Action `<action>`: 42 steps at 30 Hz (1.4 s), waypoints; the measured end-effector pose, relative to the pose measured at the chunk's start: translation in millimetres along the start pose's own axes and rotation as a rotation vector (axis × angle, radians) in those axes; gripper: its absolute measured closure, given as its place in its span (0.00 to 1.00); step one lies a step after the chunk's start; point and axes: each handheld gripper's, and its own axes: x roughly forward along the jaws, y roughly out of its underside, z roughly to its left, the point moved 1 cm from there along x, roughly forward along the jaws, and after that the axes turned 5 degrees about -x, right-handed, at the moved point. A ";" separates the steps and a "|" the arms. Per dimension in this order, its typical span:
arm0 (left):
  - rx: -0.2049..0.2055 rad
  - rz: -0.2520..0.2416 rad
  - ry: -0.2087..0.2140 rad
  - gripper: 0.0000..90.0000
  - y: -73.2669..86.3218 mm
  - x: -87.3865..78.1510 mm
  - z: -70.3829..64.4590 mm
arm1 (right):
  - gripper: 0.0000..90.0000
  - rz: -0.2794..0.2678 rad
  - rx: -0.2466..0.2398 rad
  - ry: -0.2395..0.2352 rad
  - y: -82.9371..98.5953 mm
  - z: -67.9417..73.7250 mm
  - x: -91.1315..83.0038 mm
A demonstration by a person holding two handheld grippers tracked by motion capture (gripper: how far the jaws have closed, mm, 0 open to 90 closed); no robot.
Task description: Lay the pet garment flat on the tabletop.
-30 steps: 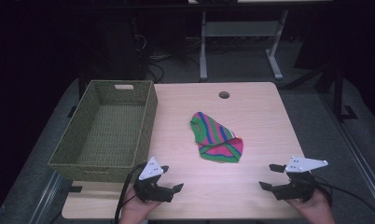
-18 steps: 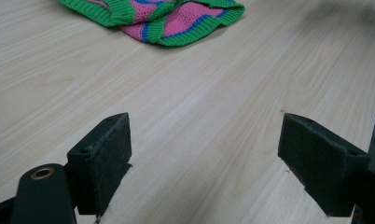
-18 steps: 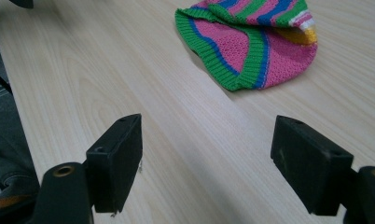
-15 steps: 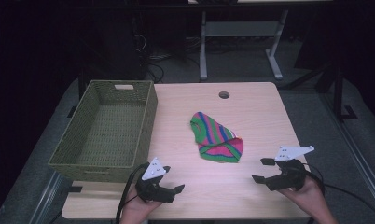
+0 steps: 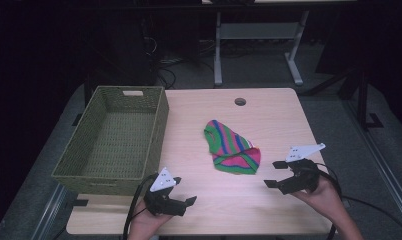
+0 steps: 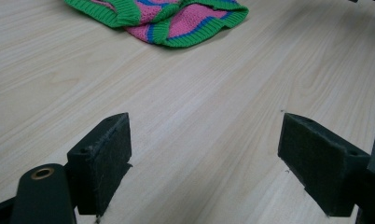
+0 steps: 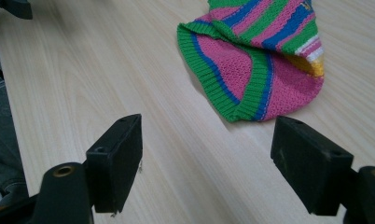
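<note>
- Resting low at the near edge of the counter (image 5: 269, 115), left gripper (image 5: 184, 205) held in a hand (image 5: 144, 226), jaws spread wide, nothing between them, pointing right.
- Left gripper view: bare light wood between the jaws, knit item ahead at the top.
- Right gripper (image 5: 275, 174) at near right, held by the other hand (image 5: 325, 196), jaws spread, empty, aimed left toward the knit piece.
- Right gripper view: striped knit garment (image 7: 265, 60) just beyond the jaws, apart from them.
- Garment (image 5: 231, 148) lies crumpled mid-counter, pink, green and blue stripes, green ribbed edge, small yellow and white patch; exact type unclear.
- Green woven basket (image 5: 154, 131) at left of the counter, handle slot in its far wall, well apart from the garment.
- Round cable hole (image 5: 240, 101) near the far edge.
- Desk frame legs and cables on the floor beyond.
</note>
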 end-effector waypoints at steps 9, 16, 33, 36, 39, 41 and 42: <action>-0.006 -0.008 -0.003 0.19 0.0 -1.7 0.7 | 0.27 0.010 -0.006 -0.010 -14.5 -8.3 -0.3; -0.007 -0.013 -0.003 0.19 -0.4 -2.3 0.9 | 0.27 0.026 -0.013 -0.016 -26.2 -13.9 3.5; -0.010 -0.024 -0.003 0.19 -1.0 -6.4 4.2 | 0.28 0.071 -0.044 -0.031 -56.2 -21.8 19.1; -0.010 -0.030 -0.007 0.19 -0.7 -7.2 4.7 | 0.28 0.082 -0.048 -0.034 -61.3 -24.3 22.3; -0.019 -0.034 -0.007 0.19 -0.5 -8.3 6.4 | 0.28 0.078 -0.046 -0.040 -66.5 -27.5 24.2; -0.016 -0.030 -0.009 0.19 -0.6 -8.4 7.0 | 0.28 0.084 -0.045 -0.041 -70.2 -29.6 25.7; -0.017 -0.031 -0.009 0.19 -0.8 -8.4 7.0 | 0.28 0.087 -0.045 -0.041 -71.9 -30.6 26.7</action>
